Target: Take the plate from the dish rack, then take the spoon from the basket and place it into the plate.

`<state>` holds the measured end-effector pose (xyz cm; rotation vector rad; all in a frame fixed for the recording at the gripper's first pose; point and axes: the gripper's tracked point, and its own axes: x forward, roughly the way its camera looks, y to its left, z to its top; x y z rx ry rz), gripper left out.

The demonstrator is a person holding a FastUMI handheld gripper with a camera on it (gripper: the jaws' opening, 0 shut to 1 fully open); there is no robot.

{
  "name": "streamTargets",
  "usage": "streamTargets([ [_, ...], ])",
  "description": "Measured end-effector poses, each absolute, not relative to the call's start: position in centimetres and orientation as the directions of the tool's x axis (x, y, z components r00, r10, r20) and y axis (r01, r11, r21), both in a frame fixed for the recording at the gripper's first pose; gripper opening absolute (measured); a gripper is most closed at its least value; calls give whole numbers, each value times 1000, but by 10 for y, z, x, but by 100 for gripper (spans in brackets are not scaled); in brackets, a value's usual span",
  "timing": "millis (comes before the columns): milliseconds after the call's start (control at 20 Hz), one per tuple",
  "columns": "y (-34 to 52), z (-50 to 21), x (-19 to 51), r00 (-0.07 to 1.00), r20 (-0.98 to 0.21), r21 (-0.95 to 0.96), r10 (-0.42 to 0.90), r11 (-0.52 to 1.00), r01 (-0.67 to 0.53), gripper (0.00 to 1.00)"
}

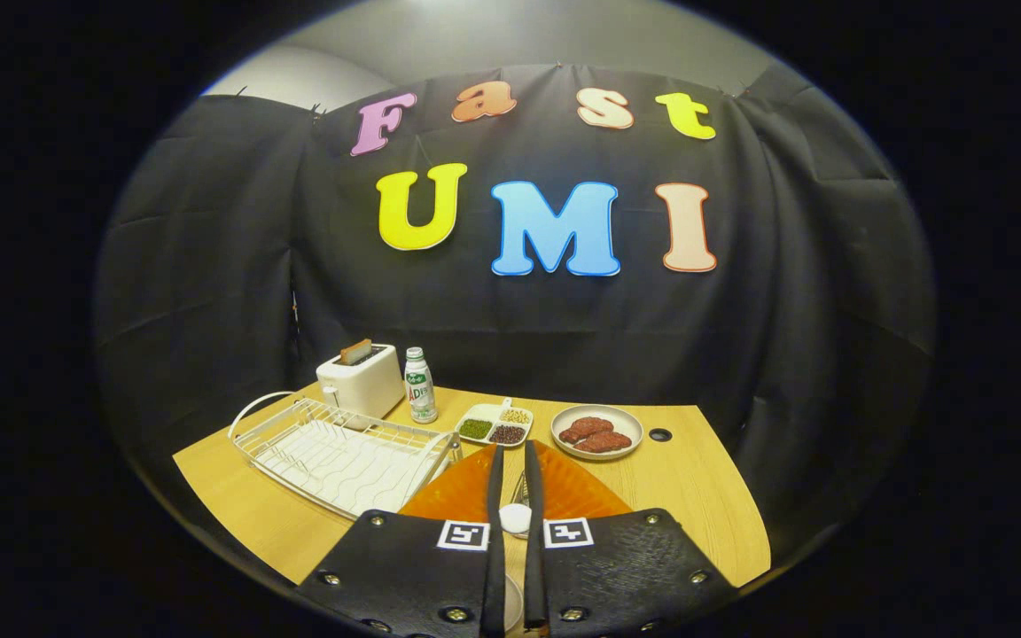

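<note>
The black gripper [511, 461] covers the near part of an orange plate [466, 492]. Between its narrowly parted jaws a white spoon [516, 517] shows only in part, and whether the jaws press on it cannot be told. The bottle [420, 385] label is too small to read. The dish rack [338, 452] hides the toaster's [362, 383] base.

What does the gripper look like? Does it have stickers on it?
The gripper has two wide black plates with a bumpy, leathery look, dotted with shiny round screws along their edges. Each plate carries a small square sticker: white with a black blocky pattern. From the plates run two thin, flat black fingers, side by side, narrowing towards their tips.
</note>
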<state>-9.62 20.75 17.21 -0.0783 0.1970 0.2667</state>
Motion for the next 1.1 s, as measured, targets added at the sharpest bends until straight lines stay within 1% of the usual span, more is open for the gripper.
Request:
streamTargets([
  [350,236,121,-118,897,-329,-26,296,946,-322,8],
  [600,254,95,-124,863,-384,-41,329,927,-372,8],
  [800,268,78,-121,836,-422,-18,350,919,-394,8],
  [1100,297,62,-120,795,-458,-8,398,892,-452,8],
])
